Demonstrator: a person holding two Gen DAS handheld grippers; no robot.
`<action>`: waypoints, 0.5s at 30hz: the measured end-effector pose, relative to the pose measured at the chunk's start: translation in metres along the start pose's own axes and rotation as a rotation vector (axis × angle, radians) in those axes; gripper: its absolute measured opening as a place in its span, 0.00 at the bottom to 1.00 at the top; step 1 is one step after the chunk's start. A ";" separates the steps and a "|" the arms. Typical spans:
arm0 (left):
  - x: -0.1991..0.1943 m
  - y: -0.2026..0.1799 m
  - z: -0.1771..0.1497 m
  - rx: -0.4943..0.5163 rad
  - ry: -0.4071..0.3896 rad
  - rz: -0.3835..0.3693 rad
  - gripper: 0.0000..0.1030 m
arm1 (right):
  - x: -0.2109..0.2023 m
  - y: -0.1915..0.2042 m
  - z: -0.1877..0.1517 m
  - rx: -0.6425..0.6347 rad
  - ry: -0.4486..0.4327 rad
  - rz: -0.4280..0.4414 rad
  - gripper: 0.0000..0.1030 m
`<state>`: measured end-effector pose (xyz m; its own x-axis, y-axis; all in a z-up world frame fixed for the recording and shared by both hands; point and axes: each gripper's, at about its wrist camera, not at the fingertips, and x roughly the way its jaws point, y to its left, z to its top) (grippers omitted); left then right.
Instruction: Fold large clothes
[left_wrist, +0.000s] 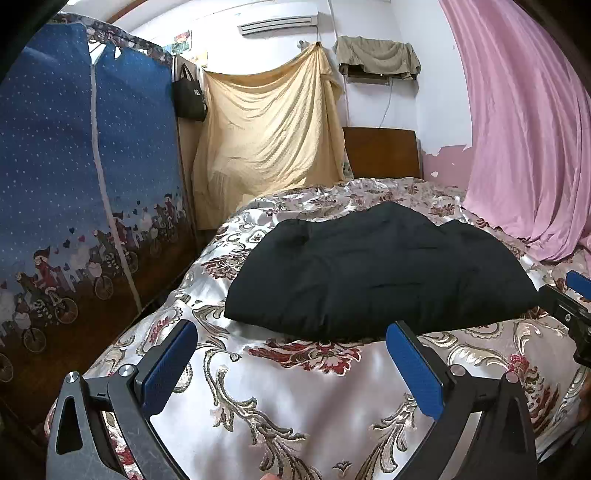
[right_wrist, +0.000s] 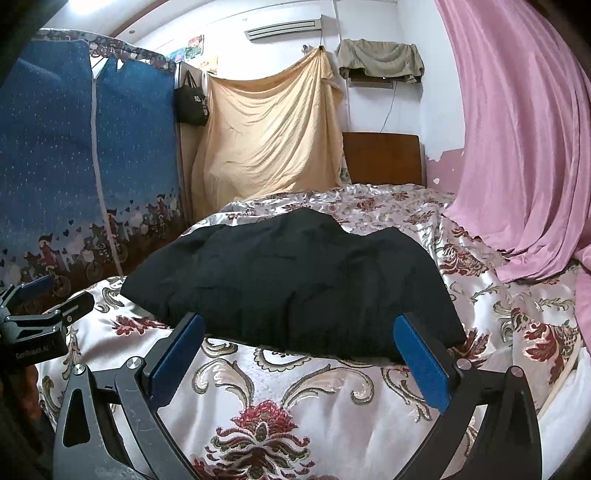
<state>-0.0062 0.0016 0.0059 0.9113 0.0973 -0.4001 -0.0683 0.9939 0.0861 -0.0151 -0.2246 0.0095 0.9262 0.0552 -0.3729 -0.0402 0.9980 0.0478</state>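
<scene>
A black garment (left_wrist: 376, 273) lies folded in a thick bundle on the floral satin bedspread (left_wrist: 295, 398). It also shows in the right wrist view (right_wrist: 295, 280). My left gripper (left_wrist: 291, 332) is open and empty, its blue-padded fingers just short of the bundle's near edge. My right gripper (right_wrist: 299, 325) is open and empty, with its fingertips at the bundle's near edge. The right gripper shows at the right edge of the left wrist view (left_wrist: 569, 302), and the left gripper at the left edge of the right wrist view (right_wrist: 37, 314).
A blue fabric wardrobe (left_wrist: 74, 184) stands left of the bed. A yellow cloth (left_wrist: 269, 129) hangs at the back beside a wooden headboard (left_wrist: 380, 151). A pink curtain (left_wrist: 524, 129) drapes onto the bed at the right.
</scene>
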 end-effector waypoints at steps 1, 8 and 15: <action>0.000 0.000 0.000 -0.001 0.001 0.000 1.00 | 0.000 0.000 0.000 0.000 0.000 0.000 0.98; 0.001 0.001 -0.001 0.000 0.001 -0.001 1.00 | 0.001 -0.001 -0.001 0.002 -0.001 0.001 0.98; 0.002 0.000 -0.002 0.001 0.002 -0.001 1.00 | 0.000 0.000 -0.002 0.003 -0.001 0.002 0.98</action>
<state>-0.0054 0.0022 0.0030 0.9105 0.0968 -0.4020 -0.0675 0.9940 0.0865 -0.0156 -0.2245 0.0078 0.9265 0.0574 -0.3719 -0.0413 0.9978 0.0511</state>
